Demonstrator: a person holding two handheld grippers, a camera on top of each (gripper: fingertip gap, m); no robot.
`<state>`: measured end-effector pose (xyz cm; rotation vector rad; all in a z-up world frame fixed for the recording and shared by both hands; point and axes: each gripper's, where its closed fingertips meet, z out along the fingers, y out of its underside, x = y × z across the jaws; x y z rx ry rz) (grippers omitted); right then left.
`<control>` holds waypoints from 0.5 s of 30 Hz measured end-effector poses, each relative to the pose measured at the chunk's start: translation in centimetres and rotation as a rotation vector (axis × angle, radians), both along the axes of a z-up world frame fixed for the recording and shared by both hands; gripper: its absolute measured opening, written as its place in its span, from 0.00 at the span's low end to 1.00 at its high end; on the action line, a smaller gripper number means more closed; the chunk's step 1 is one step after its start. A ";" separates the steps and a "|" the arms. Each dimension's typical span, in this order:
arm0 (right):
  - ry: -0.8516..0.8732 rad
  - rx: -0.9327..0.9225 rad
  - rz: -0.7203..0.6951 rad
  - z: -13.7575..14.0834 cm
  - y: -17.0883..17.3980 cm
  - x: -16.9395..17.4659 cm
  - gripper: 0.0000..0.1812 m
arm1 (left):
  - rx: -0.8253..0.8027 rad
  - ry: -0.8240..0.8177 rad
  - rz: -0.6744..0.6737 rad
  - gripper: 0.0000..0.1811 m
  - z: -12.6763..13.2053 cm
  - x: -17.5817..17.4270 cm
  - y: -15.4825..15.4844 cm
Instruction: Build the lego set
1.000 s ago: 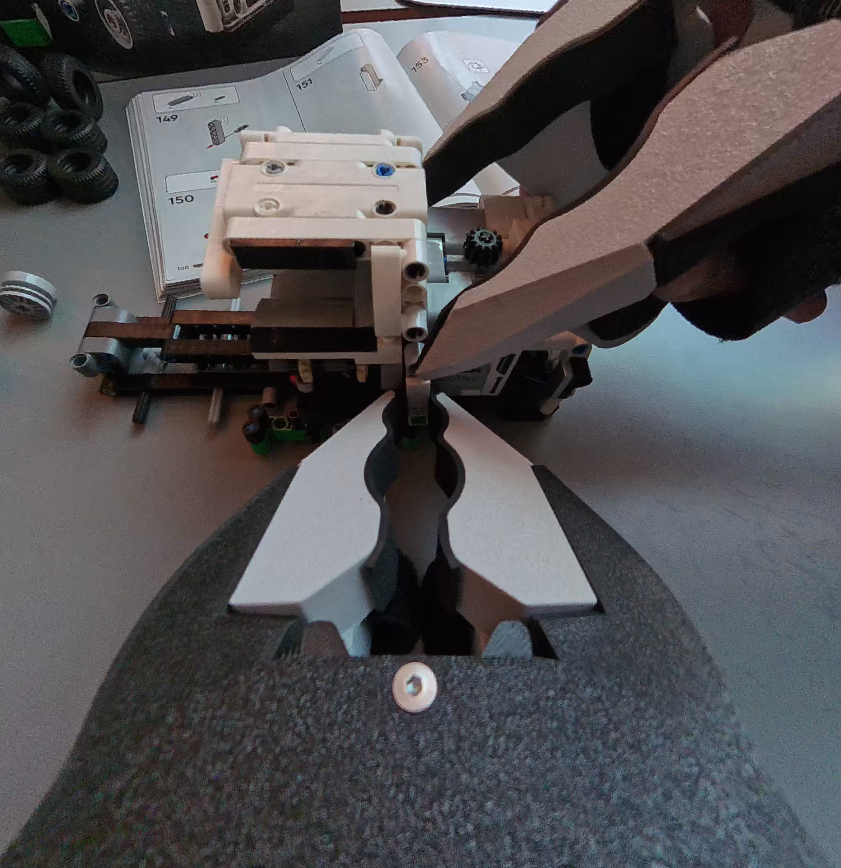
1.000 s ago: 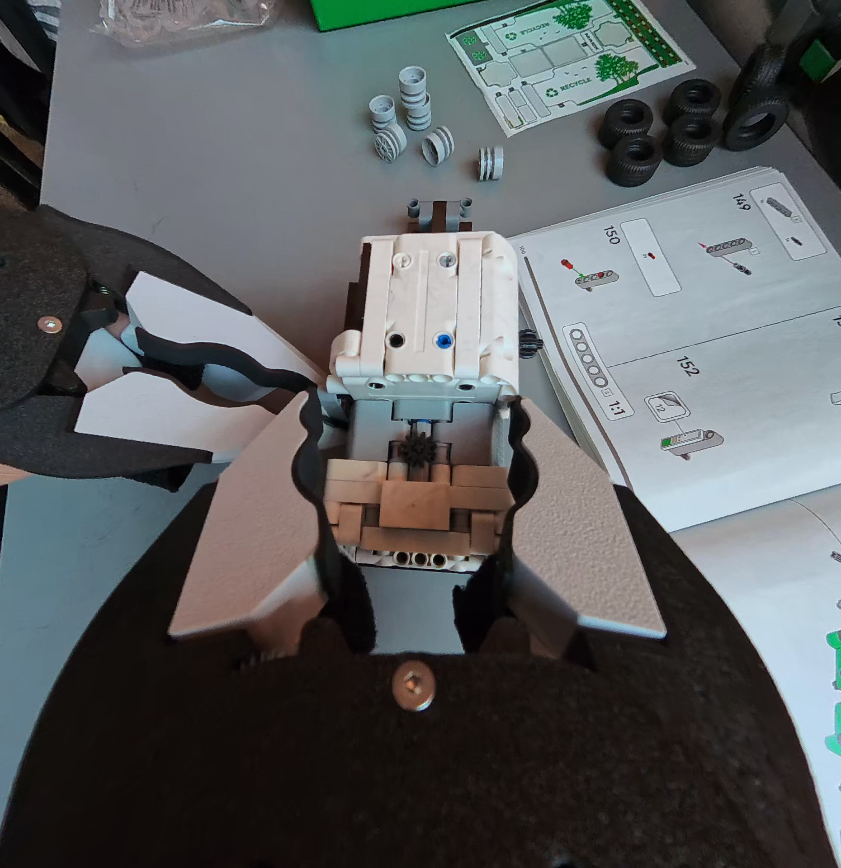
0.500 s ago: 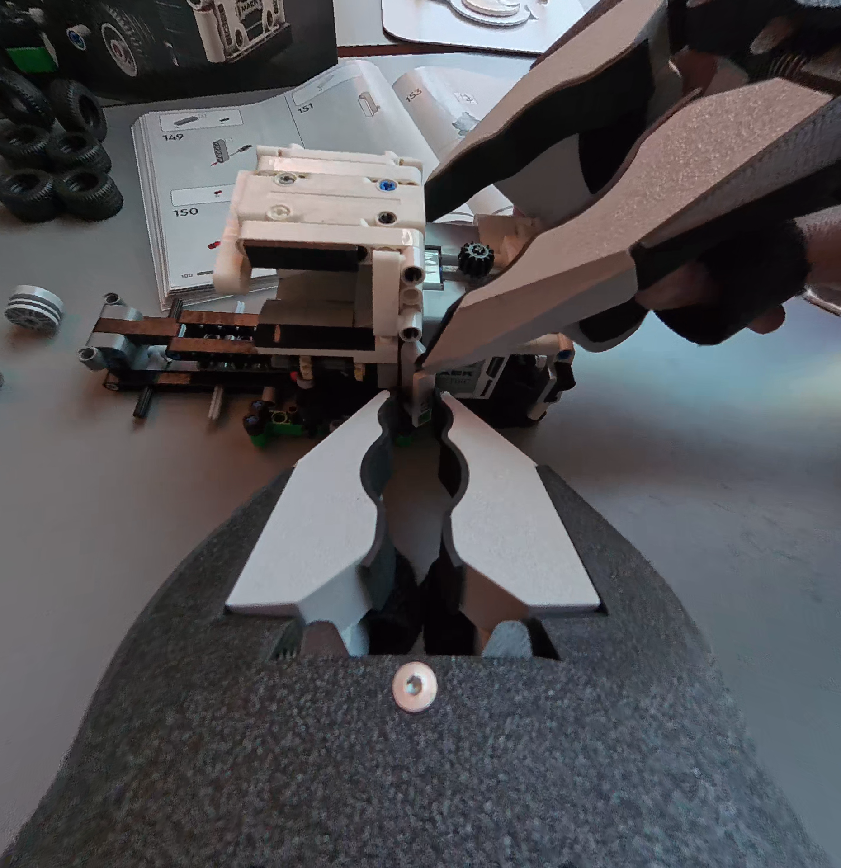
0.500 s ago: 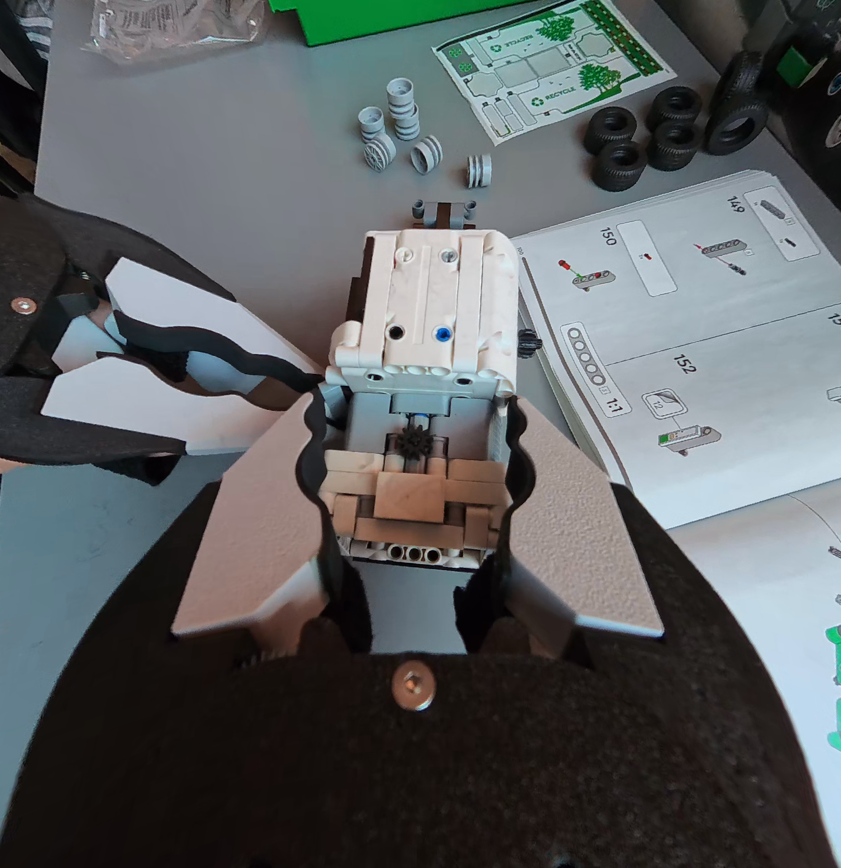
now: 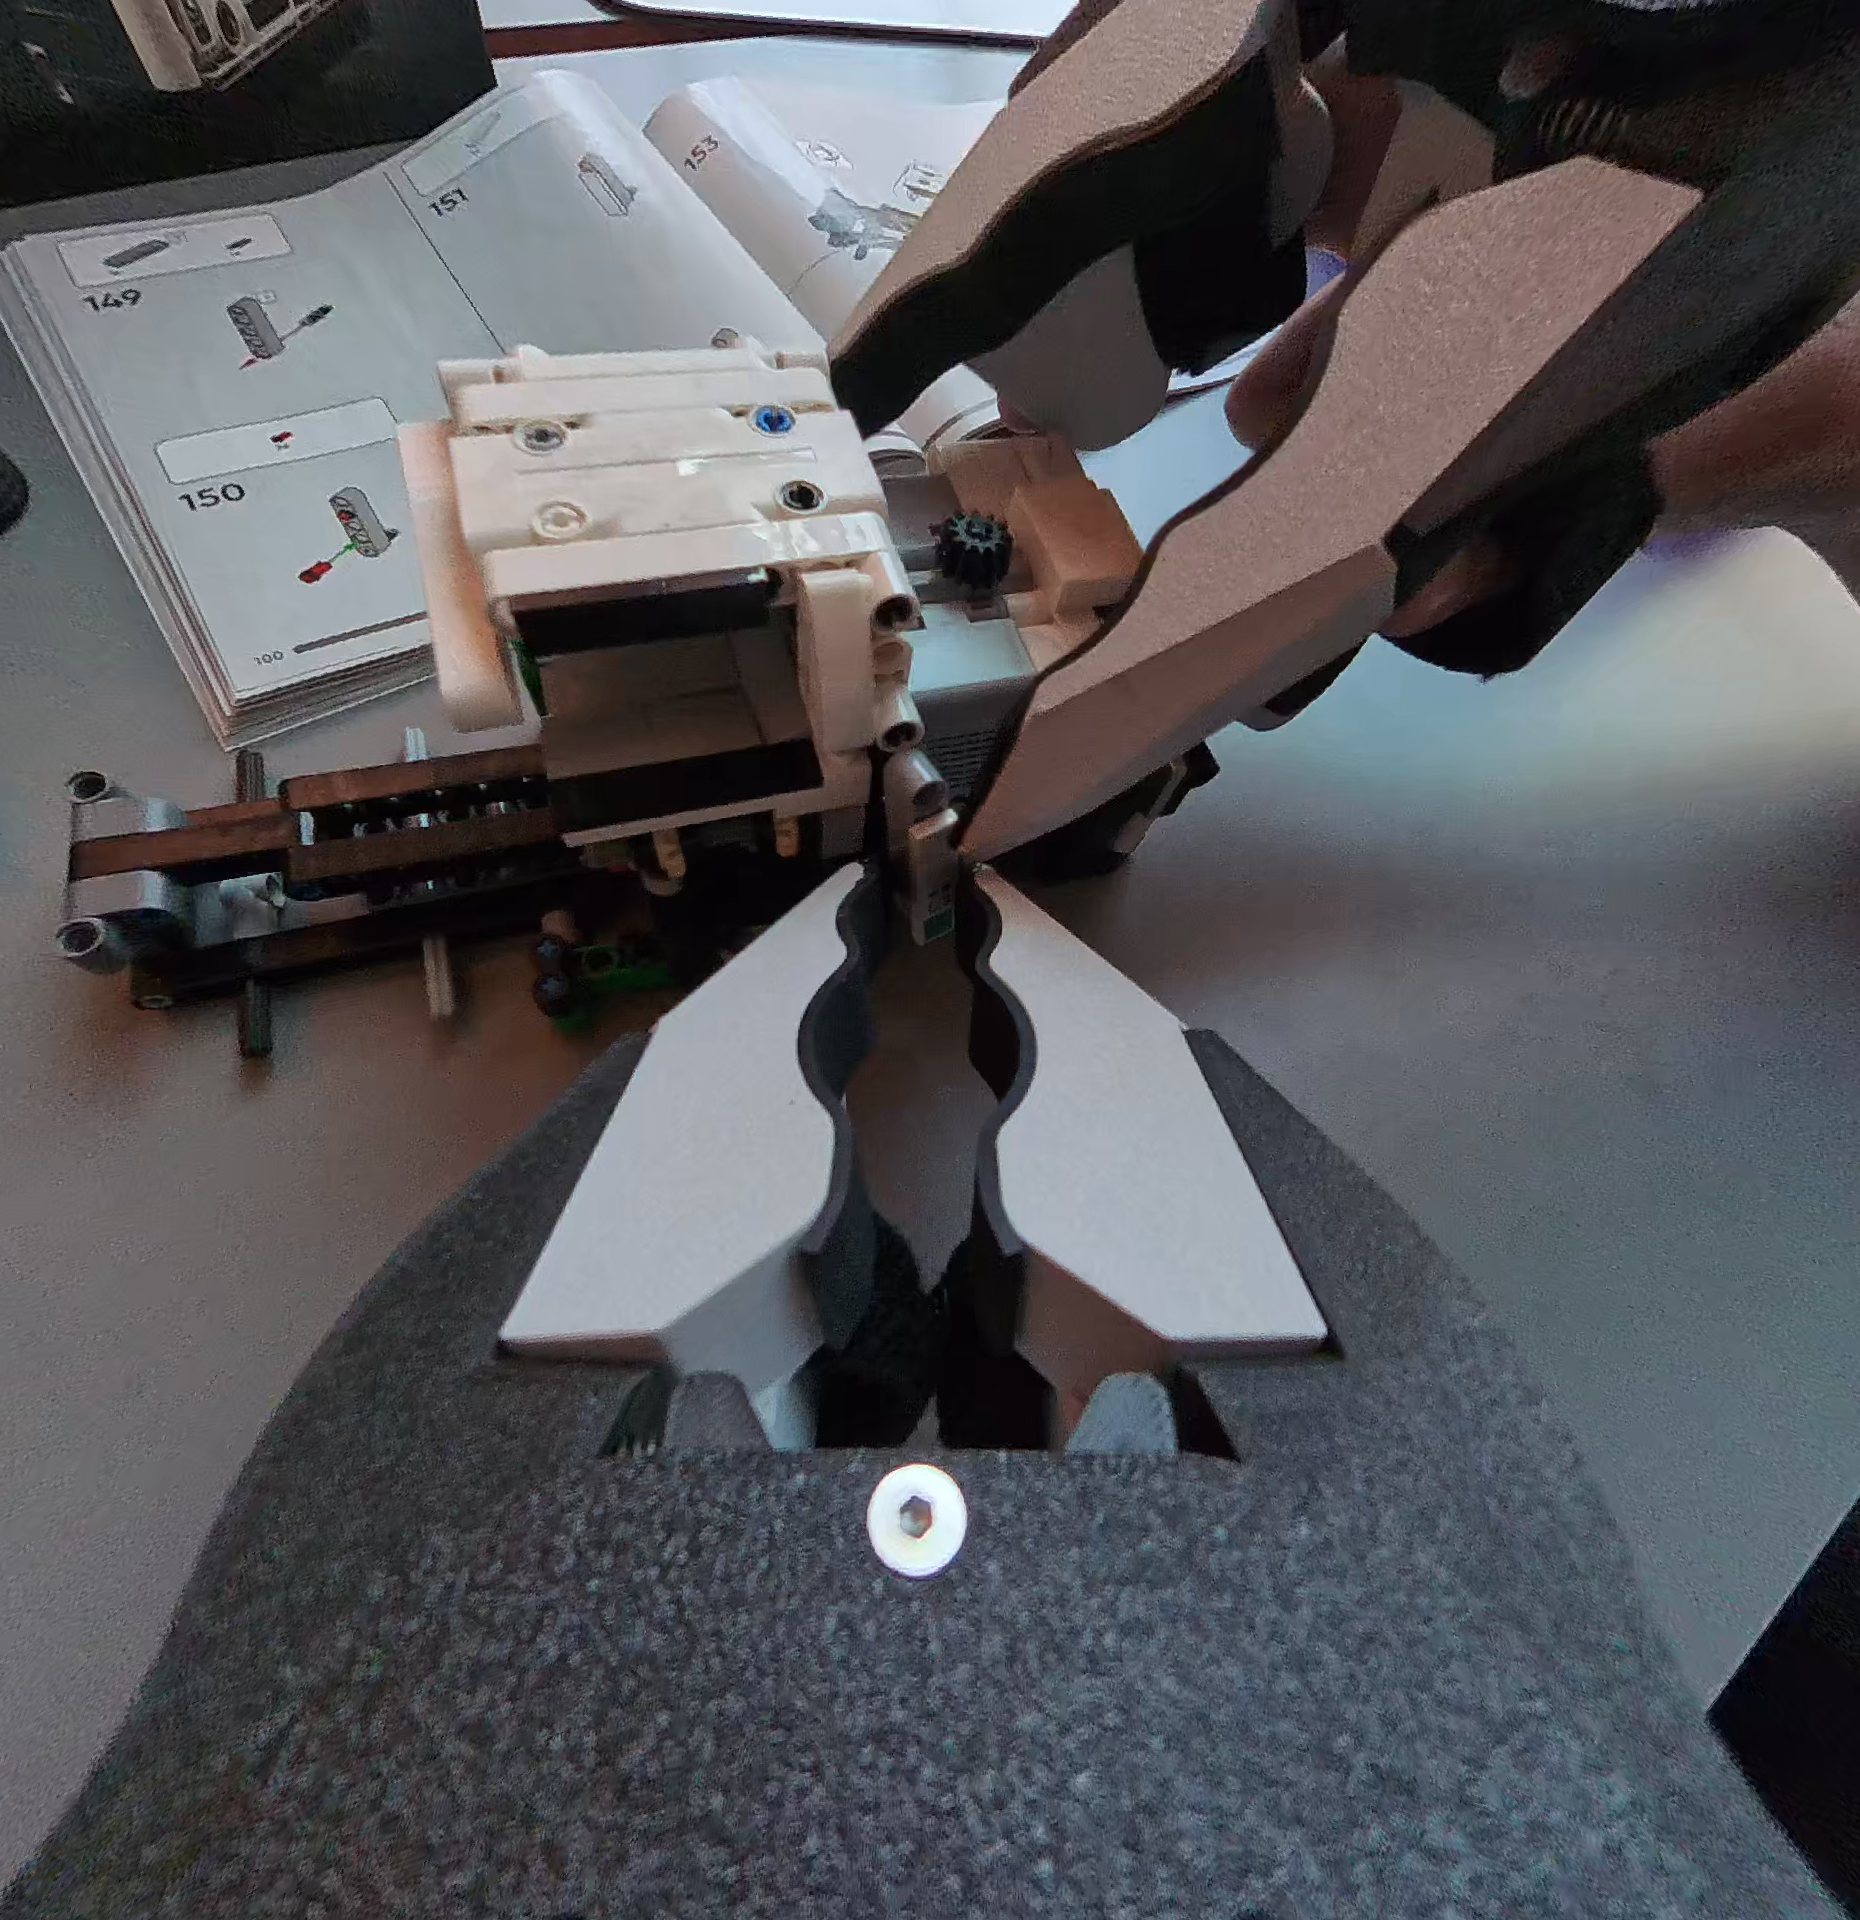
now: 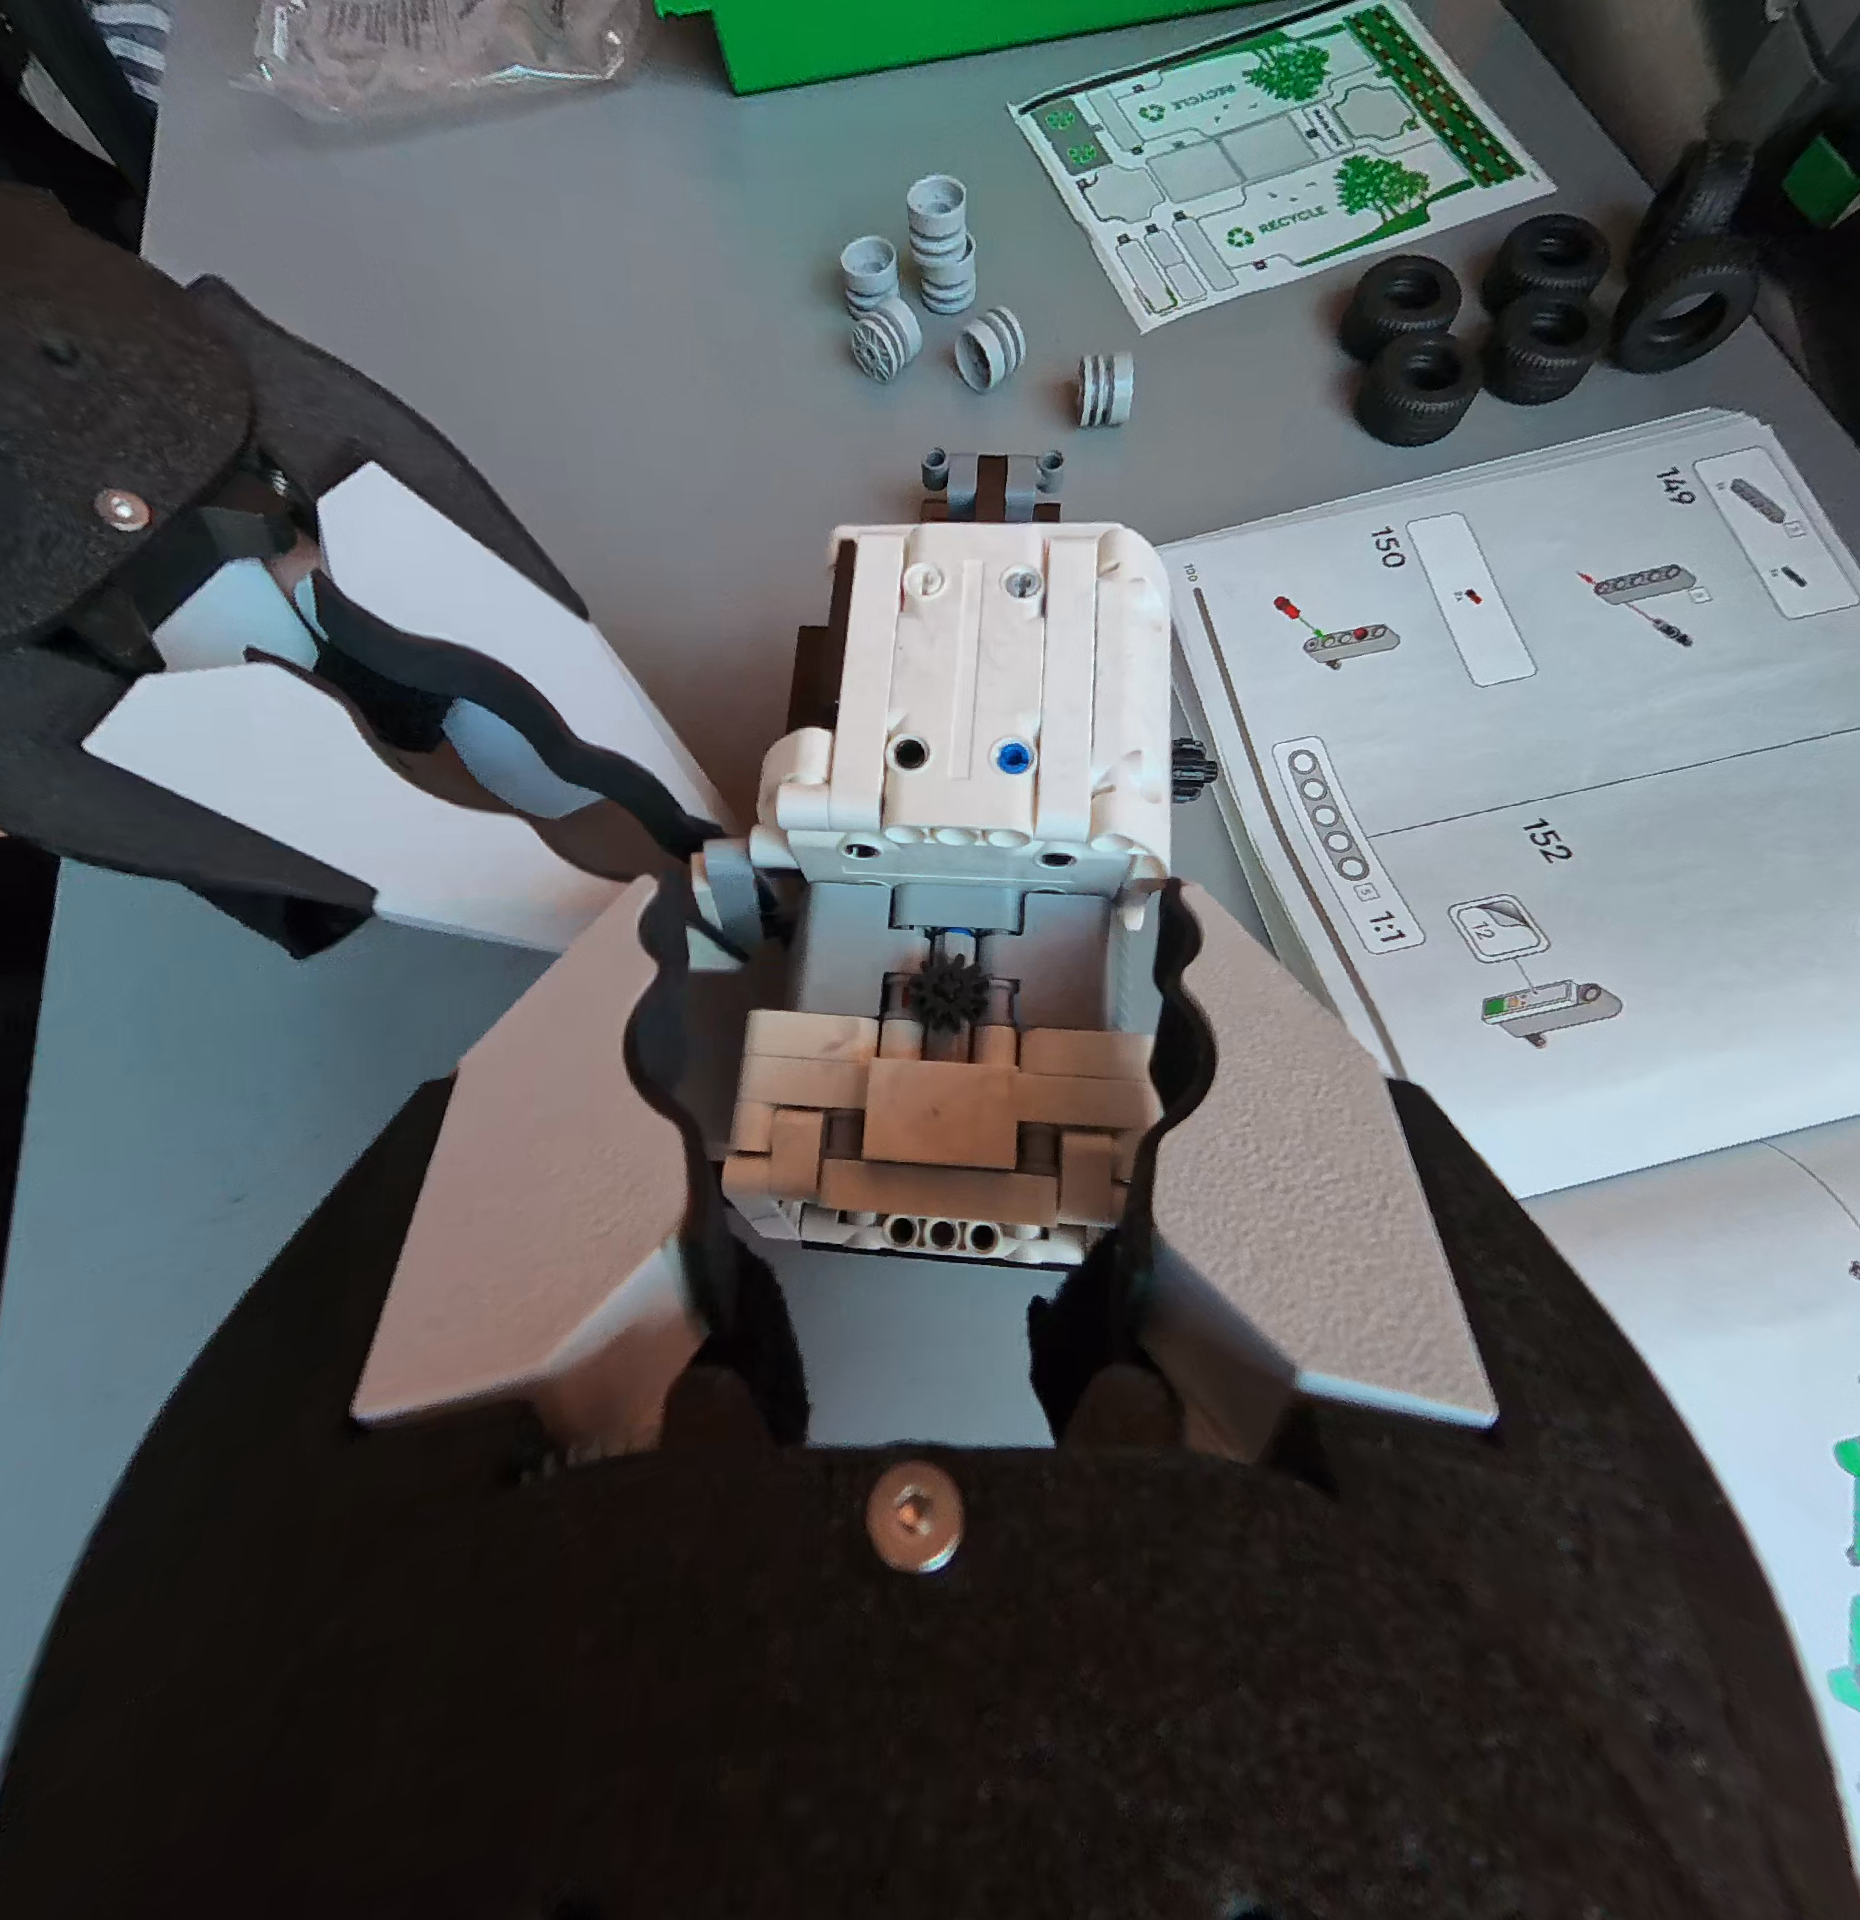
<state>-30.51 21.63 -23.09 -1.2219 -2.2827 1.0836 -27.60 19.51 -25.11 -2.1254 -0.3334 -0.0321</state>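
A white lego truck model [image 5: 645, 540] with a black chassis [image 5: 386, 821] stands on the grey table; it also shows in the right wrist view [image 6: 988, 707]. My right gripper [image 6: 915, 914] is shut on the model's front end, one finger on each side; it also shows in the left wrist view [image 5: 1165, 644]. My left gripper [image 5: 921, 888] is shut on a small grey beam [image 5: 931, 873] with a sticker, held against the model's side just below the cab's corner. In the right wrist view the left gripper [image 6: 687, 831] comes in from the left with the grey beam [image 6: 728, 894].
An open instruction booklet [image 6: 1528, 779] lies right of the model. Black tyres [image 6: 1477, 322], grey wheel hubs [image 6: 936, 281], a sticker sheet [image 6: 1269, 145], a green box [image 6: 905, 42] and a plastic bag [image 6: 438, 52] lie at the far side.
My left gripper has moved a little closer to the model, and the grey beam now sits against the cab's lower corner. The right gripper keeps its hold on the model.
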 end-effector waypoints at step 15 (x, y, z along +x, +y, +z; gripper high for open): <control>0.035 0.041 -0.020 -0.2 -0.2 -0.9 0.49 | -0.064 0.005 -0.131 0.06 -0.5 -0.3 0.0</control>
